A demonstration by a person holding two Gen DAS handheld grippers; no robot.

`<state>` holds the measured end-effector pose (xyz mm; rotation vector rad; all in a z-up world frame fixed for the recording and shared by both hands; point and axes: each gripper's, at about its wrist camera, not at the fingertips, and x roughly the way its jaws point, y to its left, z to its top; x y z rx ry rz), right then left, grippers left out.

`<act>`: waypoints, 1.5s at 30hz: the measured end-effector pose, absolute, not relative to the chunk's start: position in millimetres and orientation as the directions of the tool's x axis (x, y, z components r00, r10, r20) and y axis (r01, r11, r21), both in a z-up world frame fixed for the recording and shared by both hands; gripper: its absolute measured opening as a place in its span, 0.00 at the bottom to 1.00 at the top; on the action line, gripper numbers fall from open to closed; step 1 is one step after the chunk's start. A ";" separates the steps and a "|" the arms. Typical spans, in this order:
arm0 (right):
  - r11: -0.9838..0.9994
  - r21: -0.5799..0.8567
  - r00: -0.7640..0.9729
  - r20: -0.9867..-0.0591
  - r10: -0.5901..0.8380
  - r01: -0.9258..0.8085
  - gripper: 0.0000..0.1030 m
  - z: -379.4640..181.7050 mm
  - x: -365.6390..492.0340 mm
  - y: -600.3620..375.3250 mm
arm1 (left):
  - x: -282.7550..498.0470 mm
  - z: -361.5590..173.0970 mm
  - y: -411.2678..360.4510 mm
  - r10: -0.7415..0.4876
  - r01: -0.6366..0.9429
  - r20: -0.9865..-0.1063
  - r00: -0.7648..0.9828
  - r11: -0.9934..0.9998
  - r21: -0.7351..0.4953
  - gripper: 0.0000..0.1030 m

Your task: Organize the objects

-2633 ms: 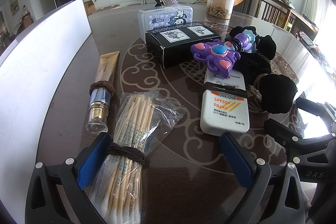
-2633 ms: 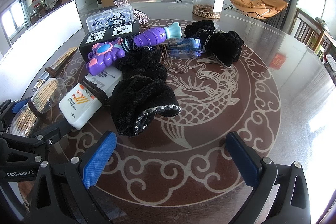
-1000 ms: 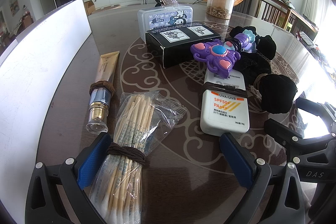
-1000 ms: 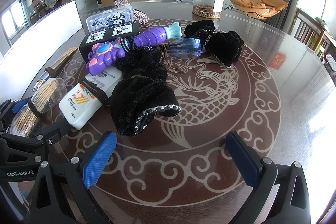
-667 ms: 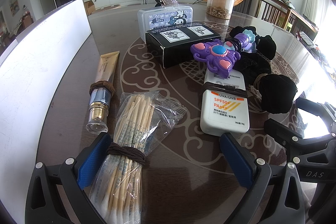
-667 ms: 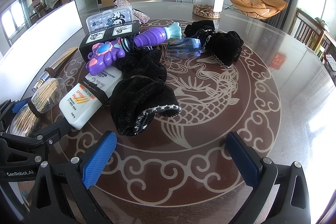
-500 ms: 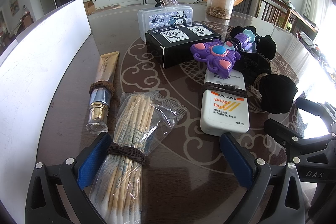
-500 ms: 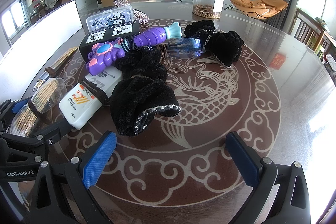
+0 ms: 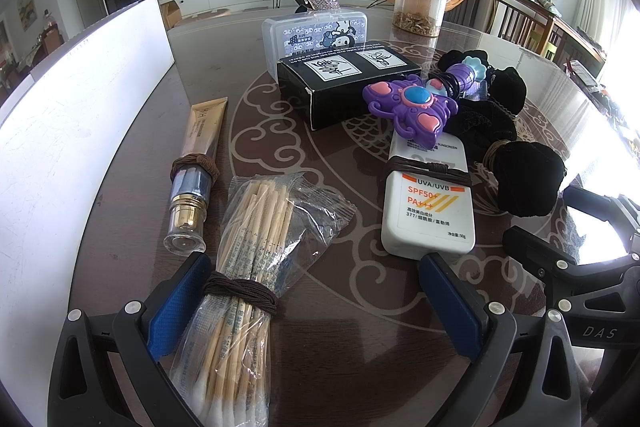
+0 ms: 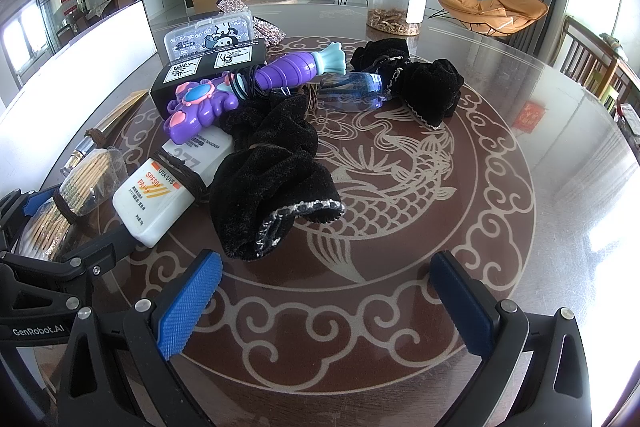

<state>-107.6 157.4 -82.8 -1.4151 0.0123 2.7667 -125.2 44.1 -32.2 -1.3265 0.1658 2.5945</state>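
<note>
Both tongs, left tongs (image 9: 316, 303) and right tongs (image 10: 326, 301), hang spread apart and empty over the table (image 10: 520, 147), left straddling the banded cotton-swab bag (image 9: 248, 259), seemingly first to be gathered

Your left gripper (image 9: 316, 301) is held low over the table, and its jaws stand wide apart. The blue pads (image 9: 176, 301) face each other and hold nothing between them. Your right gripper (image 10: 324, 301) is also held low, with the jaws equally wide and nothing between its blue pads (image 10: 188, 305). The two grippers are side by side: the black frame of your right one shows at the right edge of the left wrist view, and your left one shows at the left edge of the right wrist view.
</note>
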 end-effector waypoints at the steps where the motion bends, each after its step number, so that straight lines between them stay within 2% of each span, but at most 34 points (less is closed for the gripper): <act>1: -0.999 -0.008 -0.585 -0.811 0.027 -0.034 1.00 -82.8 -107.6 157.7 | -125.4 -33.2 44.2 0.146 -0.248 -0.811 -0.567 -0.969 -0.001 1.00; 21: -0.999 -0.009 -0.585 -0.811 0.027 -0.034 1.00 -82.8 -107.5 157.6 | -125.3 -32.7 44.1 0.146 -0.249 -0.811 -0.567 -0.969 -0.001 1.00; 29: -0.999 -0.010 -0.585 -0.810 0.031 -0.039 1.00 -82.6 -106.8 157.7 | -95.5 -27.9 21.6 0.160 -0.318 -0.863 -0.480 -0.948 0.001 1.00; 34: -0.990 0.017 -0.577 -0.814 0.067 -0.138 1.00 -80.3 -92.7 167.3 | -87.4 -7.7 -15.3 0.250 -0.310 -0.844 -0.475 -0.945 -0.106 1.00; 37: -0.984 0.060 -0.595 -0.802 0.052 -0.166 1.00 -74.9 -83.2 170.1 | -107.2 -0.4 -25.0 0.282 -0.253 -0.828 -0.485 -0.951 -0.176 1.00; 40: -0.983 0.034 -0.619 -0.781 0.085 -0.178 1.00 -67.7 -73.4 164.6 | -142.7 -8.3 -17.7 0.269 -0.220 -0.875 -0.403 -0.956 -0.193 1.00; 41: -0.983 0.023 -0.628 -0.772 0.097 -0.180 1.00 -64.7 -69.5 161.9 | -146.7 -12.6 -13.5 0.255 -0.230 -0.888 -0.382 -0.957 -0.176 0.98; 42: -0.984 0.014 -0.635 -0.765 0.105 -0.180 1.00 -60.7 -65.8 159.5 | -145.1 -15.9 -10.5 0.237 -0.252 -0.897 -0.373 -0.956 -0.148 0.89; 44: -0.983 0.003 -0.654 -0.747 0.120 -0.184 1.00 -53.2 -60.3 157.5 | -135.2 -17.7 -4.0 0.202 -0.294 -0.897 -0.393 -0.952 -0.085 0.86; 45: -0.982 0.003 -0.666 -0.735 0.125 -0.188 1.00 -49.3 -58.3 157.8 | -130.2 -17.9 0.3 0.191 -0.315 -0.895 -0.403 -0.947 -0.060 0.75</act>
